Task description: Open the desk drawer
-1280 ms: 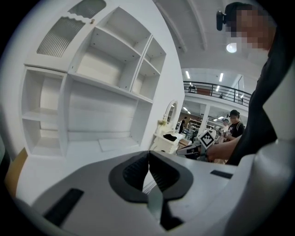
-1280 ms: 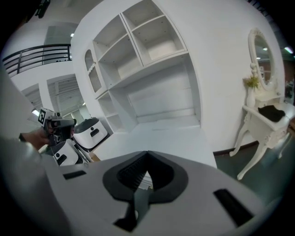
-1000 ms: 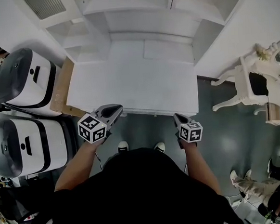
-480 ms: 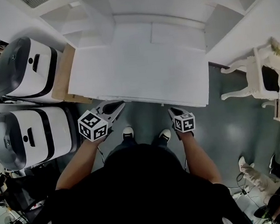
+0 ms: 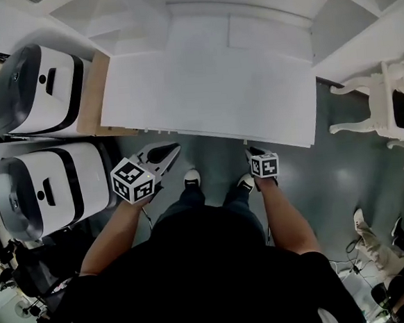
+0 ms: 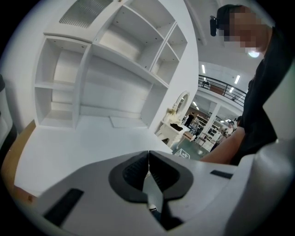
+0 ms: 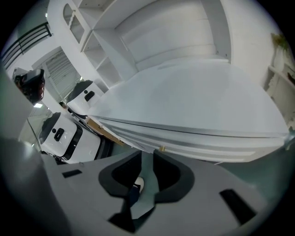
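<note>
The white desk (image 5: 210, 87) fills the middle of the head view, its front edge (image 5: 207, 134) towards me. In the right gripper view the drawer front (image 7: 207, 146) runs as pale bands under the desk top, with a small brass knob (image 7: 162, 149) just past the jaws. My right gripper (image 7: 147, 154) (image 5: 252, 151) hangs below that edge, slightly left of the knob; its jaws are opening and nothing is between them. My left gripper (image 5: 165, 152) (image 6: 148, 152) stays shut and empty before the desk's left front, level with the desk top (image 6: 87, 138).
Two white-and-black machines (image 5: 36, 90) (image 5: 47, 190) stand left of the desk beside a wooden board (image 5: 91, 96). A white ornate chair (image 5: 385, 101) stands at the right. The hutch shelves (image 6: 133, 41) rise at the back. My feet (image 5: 191, 177) are under the desk edge.
Both grippers have sunk in front of the desk, the right one further, from beside the front edge to below it. The desk has slid upward in the head view.
</note>
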### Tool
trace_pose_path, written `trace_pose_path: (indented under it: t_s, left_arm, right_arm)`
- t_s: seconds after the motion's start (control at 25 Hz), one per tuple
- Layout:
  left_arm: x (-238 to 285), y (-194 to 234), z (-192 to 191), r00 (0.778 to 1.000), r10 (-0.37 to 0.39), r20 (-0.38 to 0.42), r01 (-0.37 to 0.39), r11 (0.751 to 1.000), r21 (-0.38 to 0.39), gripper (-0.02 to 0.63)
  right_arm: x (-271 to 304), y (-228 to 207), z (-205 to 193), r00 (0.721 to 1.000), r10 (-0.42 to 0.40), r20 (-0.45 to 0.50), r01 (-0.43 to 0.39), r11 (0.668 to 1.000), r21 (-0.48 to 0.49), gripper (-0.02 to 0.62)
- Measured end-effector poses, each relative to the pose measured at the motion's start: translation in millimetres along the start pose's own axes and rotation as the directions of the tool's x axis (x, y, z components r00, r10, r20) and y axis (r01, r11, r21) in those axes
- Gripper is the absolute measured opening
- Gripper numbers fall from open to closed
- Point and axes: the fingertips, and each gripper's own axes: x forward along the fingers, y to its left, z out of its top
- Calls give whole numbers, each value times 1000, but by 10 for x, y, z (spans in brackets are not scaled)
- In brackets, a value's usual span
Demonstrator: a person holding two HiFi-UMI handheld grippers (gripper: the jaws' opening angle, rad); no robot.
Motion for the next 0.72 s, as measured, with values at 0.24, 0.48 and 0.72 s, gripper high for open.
trace_pose_path:
  t_s: [0.24, 0.48, 0.72]
  left_arm:
    - [-4, 154, -145, 999, -2, -39, 1, 1000, -21, 9]
    - [-66, 278, -268, 997, -8, -72, 6, 999, -34, 9]
    - [-101, 327, -391, 996, -12, -87, 8, 999, -51, 11]
  right_arm:
    - [304, -218, -57, 999, -48, -20, 49, 996, 76, 97]
    - [550, -232, -128, 997, -72, -25, 74, 987, 145, 111]
    - [652, -320, -170, 990, -136, -38, 141, 974, 178, 130]
